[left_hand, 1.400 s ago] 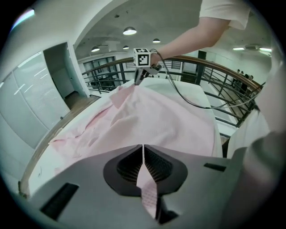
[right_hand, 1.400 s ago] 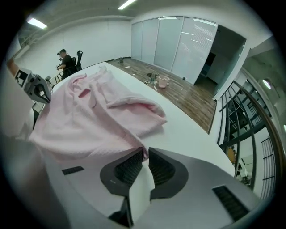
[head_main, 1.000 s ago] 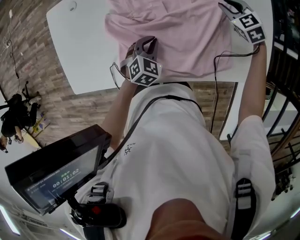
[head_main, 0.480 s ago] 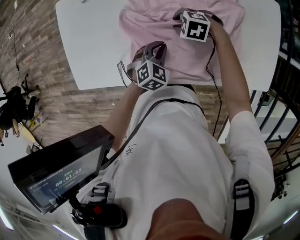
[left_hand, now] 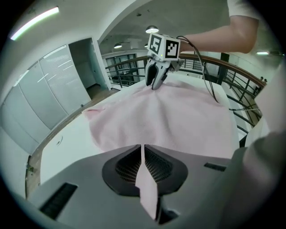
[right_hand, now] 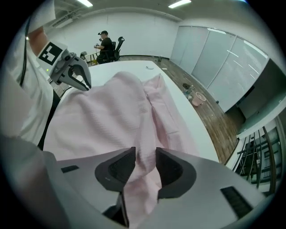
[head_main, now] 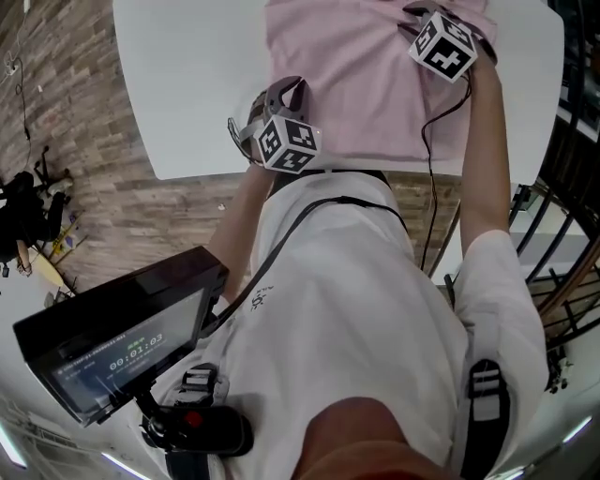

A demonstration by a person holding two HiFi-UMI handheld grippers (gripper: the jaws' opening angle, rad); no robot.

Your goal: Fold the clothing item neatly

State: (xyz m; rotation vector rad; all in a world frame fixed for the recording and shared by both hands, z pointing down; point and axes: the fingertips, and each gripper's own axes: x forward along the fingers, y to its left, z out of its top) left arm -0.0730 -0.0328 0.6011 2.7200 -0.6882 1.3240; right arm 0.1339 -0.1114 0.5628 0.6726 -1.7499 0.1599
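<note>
A pink garment (head_main: 366, 84) lies spread on the white table (head_main: 187, 84), reaching its near edge. My left gripper (head_main: 289, 89) sits at the garment's near left edge. In the left gripper view it (left_hand: 143, 147) is shut on a thin fold of the pink cloth (left_hand: 178, 116). My right gripper (head_main: 417, 19) is over the garment's far right part. In the right gripper view its jaws (right_hand: 145, 154) have just been closing and press on a thick bunched fold of the garment (right_hand: 103, 116). Each gripper shows in the other's view: the right one (left_hand: 155, 82) and the left one (right_hand: 85, 84).
A dark screen unit (head_main: 112, 347) hangs at the person's chest. A black cable (head_main: 431, 141) runs from the right gripper. Wooden floor (head_main: 141, 216) lies to the left and a railing (head_main: 572, 169) to the right of the table. A person sits far back (right_hand: 105, 42).
The right gripper swung from the garment's far right corner leftward over the cloth, then part of the way back to the right. The left gripper stayed near the front edge.
</note>
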